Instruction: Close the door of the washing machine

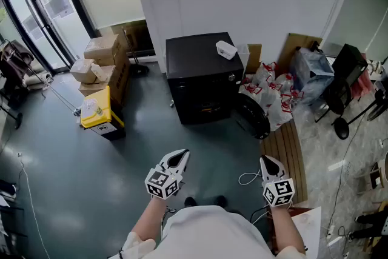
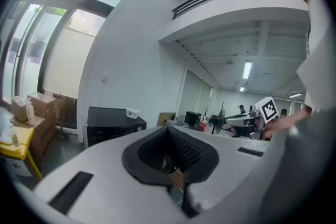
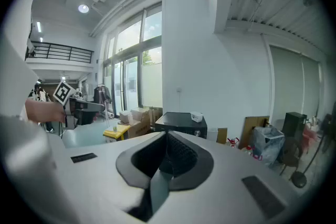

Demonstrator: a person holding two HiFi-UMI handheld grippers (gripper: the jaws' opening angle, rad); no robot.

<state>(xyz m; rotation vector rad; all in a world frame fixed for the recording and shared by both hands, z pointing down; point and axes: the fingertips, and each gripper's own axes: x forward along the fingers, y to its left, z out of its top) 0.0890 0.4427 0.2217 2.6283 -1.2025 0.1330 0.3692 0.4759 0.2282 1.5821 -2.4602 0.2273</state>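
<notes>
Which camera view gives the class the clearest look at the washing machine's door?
The head view: the round door hangs open at the front right of the black washing machine. Both gripper views show only the machine's top and upper front from afar; each tool's own body hides the door.

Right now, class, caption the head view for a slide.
Left gripper and right gripper, shut, face a washing machine, door open.

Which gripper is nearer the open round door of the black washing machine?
Right. The right gripper is just below the open dark round door in the head view, not touching it. The left gripper is farther off, lower left, before the black washing machine.
</notes>
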